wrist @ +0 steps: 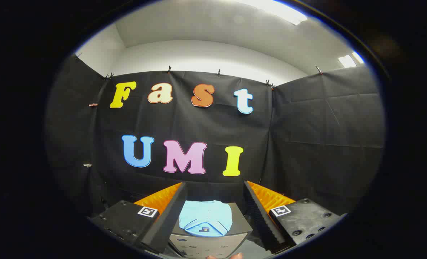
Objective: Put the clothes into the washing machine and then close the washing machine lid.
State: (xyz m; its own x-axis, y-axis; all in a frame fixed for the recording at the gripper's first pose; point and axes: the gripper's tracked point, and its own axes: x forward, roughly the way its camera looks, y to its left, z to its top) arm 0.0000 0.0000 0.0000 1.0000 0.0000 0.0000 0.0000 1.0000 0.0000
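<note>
A folded light-blue shirt (205, 219) lies flat on the dark closed top of a small washing machine (239, 225), whose grey front panel faces me below it. My gripper (213, 207) stands open, its two fingers (166, 216) spread wide on either side of the shirt and machine, well short of both. Nothing sits between the fingers but the shirt and machine farther ahead.
The black cloth booth wall rises close behind the washing machine and wraps around both sides. A fingertip of a person's hand (237, 256) shows just below the machine's front panel. Bright ceiling lights (278, 10) sit overhead.
</note>
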